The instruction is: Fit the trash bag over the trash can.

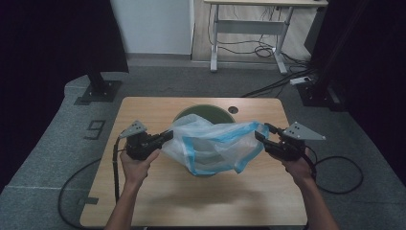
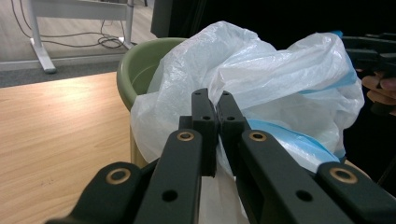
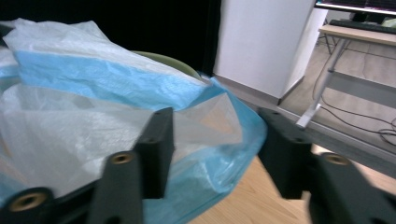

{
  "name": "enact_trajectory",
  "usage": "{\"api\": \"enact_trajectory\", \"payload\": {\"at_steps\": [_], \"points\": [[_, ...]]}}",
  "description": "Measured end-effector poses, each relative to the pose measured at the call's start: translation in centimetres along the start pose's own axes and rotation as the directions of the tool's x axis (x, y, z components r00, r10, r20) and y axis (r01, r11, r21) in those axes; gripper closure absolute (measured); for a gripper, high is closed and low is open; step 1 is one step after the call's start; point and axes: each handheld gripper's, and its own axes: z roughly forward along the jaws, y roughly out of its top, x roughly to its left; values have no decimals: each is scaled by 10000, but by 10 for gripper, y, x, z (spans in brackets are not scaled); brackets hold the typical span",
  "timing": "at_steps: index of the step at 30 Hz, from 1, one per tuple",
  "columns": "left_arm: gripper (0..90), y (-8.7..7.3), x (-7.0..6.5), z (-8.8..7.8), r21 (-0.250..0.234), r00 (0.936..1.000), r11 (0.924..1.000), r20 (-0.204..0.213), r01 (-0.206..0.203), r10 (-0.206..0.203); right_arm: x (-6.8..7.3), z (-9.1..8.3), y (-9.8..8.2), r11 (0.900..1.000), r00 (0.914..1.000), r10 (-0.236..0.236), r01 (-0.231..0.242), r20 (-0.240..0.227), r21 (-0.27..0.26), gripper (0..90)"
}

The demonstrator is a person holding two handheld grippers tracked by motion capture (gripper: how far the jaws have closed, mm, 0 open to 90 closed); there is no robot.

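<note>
A thin white plastic bag with blue bands (image 1: 215, 143) is stretched over a green round bin (image 1: 203, 111) standing on the wooden table (image 1: 143, 191). My left gripper (image 1: 167, 135) is shut on the bag's left edge; in the left gripper view the jaws (image 2: 213, 100) pinch the white film (image 2: 261, 79) in front of the bin's rim (image 2: 140, 65). My right gripper (image 1: 262, 132) is at the bag's right corner. In the right gripper view its jaws (image 3: 215, 135) stand well apart, with the blue-edged corner of the bag (image 3: 93, 107) lying loose between them and the bin (image 3: 163, 59) behind.
A small round hole (image 1: 232, 109) sits in the table behind the bin. Beyond the table are a desk with metal legs (image 1: 249, 28), floor cables and a power strip (image 1: 300, 80), and black stands at both sides. Each gripper's cable trails off the table.
</note>
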Motion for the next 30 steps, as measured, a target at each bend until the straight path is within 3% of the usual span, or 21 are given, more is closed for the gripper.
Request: {"api": "enact_trajectory", "payload": {"at_steps": [4, 8, 14, 17, 22, 30], "points": [[884, 1, 7, 2, -74, 9997, 9997, 44, 236, -235, -4, 8, 2, 9994, 9992, 348, -346, 175, -91, 793], [884, 5, 18, 6, 1, 9991, 9991, -56, 415, -415, -15, 19, 3, 9938, 9933, 1105, -1101, 325, -124, 870], [887, 12, 35, 13, 53, 9973, 9974, -176, 718, -717, -24, 52, 2, 9896, 9864, 1420, -1434, 832, 106, 885], [888, 11, 47, 16, 47, 9939, 9940, -171, 1094, -1093, -24, 70, 3, 9901, 9861, 1326, -1365, 997, 331, 885], [890, 10, 57, 21, 61, 9915, 9917, -193, 1288, -1286, -22, 91, 1, 9899, 9864, 1254, -1316, 1060, 530, 884], [891, 6, 71, 30, 270, 9841, 9842, -352, 1752, -1743, -28, 116, -13, 9814, 9800, 1536, -1663, 1268, 962, 884]]}}
